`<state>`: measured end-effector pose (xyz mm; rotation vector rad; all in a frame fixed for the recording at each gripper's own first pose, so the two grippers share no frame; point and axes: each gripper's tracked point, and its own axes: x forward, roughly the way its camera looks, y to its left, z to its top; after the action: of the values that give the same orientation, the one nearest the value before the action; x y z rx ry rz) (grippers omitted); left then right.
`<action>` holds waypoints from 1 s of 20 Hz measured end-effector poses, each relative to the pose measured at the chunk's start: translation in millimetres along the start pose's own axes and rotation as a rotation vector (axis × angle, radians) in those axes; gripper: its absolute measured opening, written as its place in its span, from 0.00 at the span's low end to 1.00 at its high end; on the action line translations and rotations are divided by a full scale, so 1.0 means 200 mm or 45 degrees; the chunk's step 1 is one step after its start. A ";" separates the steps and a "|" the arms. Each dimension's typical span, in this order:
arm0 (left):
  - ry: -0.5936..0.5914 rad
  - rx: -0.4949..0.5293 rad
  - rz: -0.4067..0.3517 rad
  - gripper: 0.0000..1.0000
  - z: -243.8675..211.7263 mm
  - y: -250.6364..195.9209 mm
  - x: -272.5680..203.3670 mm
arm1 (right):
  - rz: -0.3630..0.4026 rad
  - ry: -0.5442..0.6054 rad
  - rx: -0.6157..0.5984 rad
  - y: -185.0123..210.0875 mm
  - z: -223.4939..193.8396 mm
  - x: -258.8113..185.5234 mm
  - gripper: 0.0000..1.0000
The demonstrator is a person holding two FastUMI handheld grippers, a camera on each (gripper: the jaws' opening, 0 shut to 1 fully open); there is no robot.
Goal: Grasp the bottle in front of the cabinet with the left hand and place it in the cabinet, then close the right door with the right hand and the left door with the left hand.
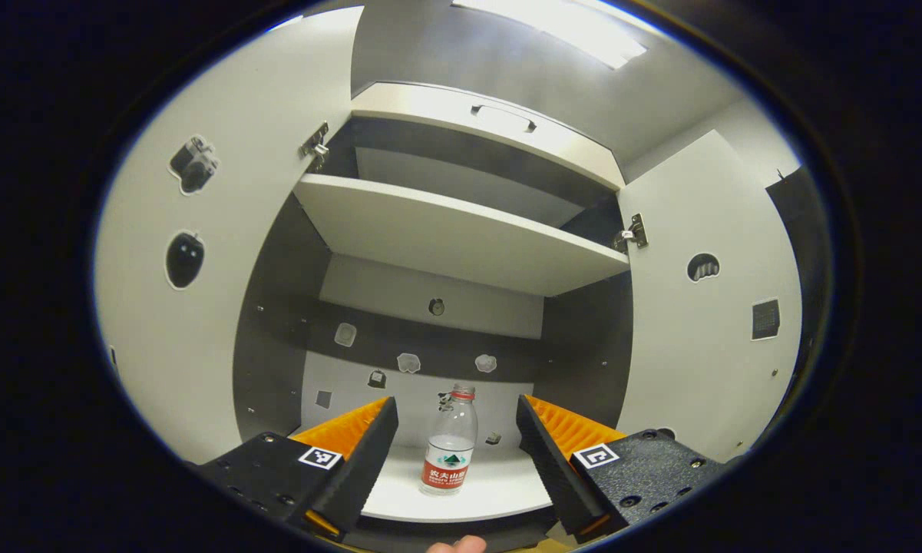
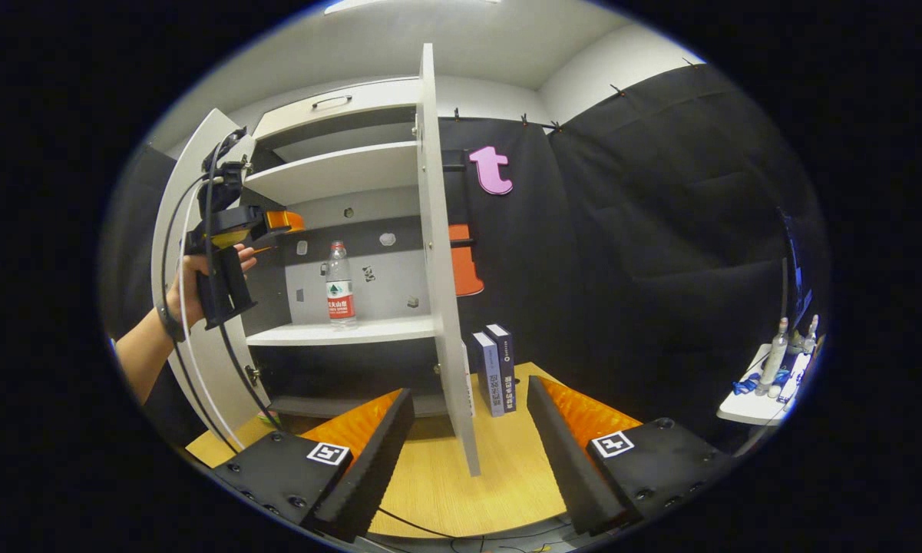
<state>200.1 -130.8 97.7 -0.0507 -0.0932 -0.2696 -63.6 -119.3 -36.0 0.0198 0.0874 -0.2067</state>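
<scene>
The bottle (image 1: 451,443) stands upright on the lower shelf (image 1: 499,491) inside the cabinet (image 1: 461,230), touching no gripper. The left gripper (image 1: 456,461) is near it with jaws wide open and empty. Both doors, left door (image 1: 192,292) and right door (image 2: 441,253), are open. The right gripper (image 2: 468,442) hovers over the tabletop (image 2: 461,491), jaws open, empty.

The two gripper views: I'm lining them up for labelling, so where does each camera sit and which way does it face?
Left gripper view: rides the left gripper, facing straight into the cabinet at the bottle; a fingertip shows below.
Right gripper view: rides the right gripper, farther back over the table, facing the right door edge-on; a hand holds the left gripper.
Shared: bottle, cabinet, doors.
</scene>
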 end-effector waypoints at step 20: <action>0.163 0.184 0.342 0.95 -0.59 0.35 -1.16 | 0.159 0.023 0.062 0.35 -0.15 0.09 0.99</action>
<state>6.3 -8.9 -45.3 0.0976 0.0218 0.0032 -34.1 -54.6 -65.9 0.0752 0.0988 -0.0834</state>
